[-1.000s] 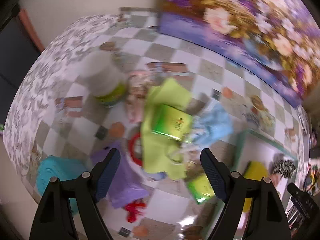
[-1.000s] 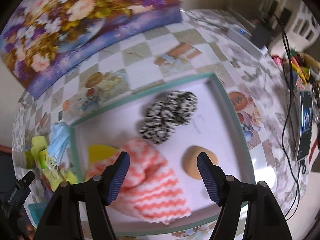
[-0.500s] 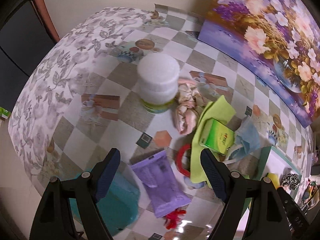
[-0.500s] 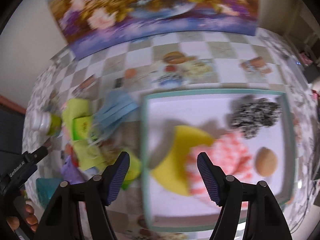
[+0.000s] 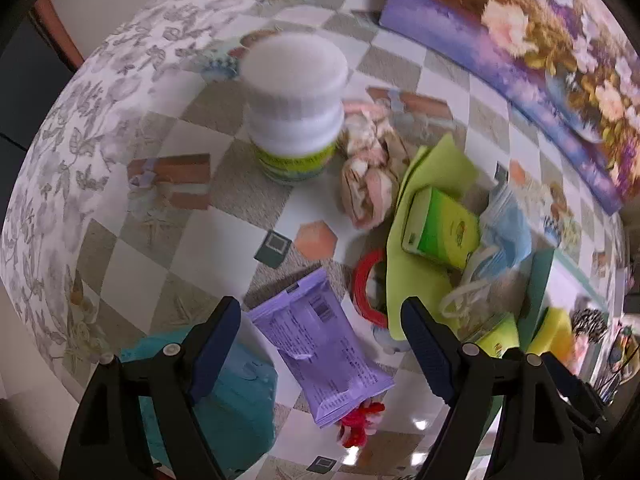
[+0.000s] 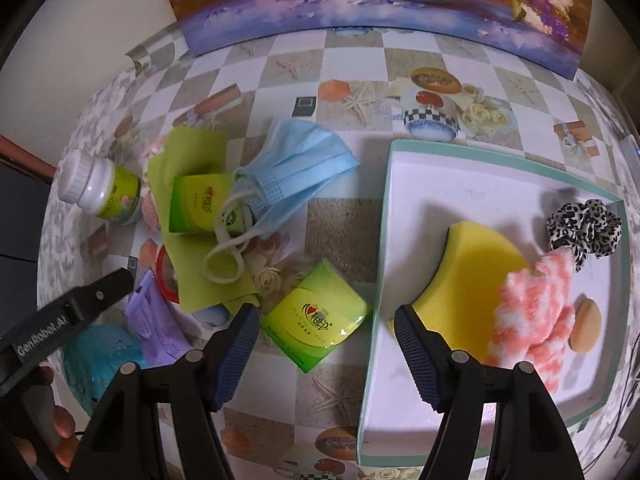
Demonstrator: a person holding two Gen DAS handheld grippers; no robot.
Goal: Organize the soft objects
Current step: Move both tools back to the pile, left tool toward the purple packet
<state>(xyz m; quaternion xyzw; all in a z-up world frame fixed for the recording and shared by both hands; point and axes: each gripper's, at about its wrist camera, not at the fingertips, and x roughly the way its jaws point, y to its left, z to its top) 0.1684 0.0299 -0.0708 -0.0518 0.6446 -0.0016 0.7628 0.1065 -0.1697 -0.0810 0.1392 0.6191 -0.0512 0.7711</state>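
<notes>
Right gripper (image 6: 322, 354), jaws spread and empty, now shifted from above the teal-rimmed white tray (image 6: 496, 160) to over the glossy green tissue pack (image 6: 316, 320) on the bench; left gripper (image 5: 320, 346), jaws likewise released, now nearer the purple wipes pouch (image 5: 320, 344).

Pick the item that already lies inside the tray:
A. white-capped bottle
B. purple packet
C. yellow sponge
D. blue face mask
C: the yellow sponge lies in the tray beside a pink cloth; the other three sit out on the table.
</notes>
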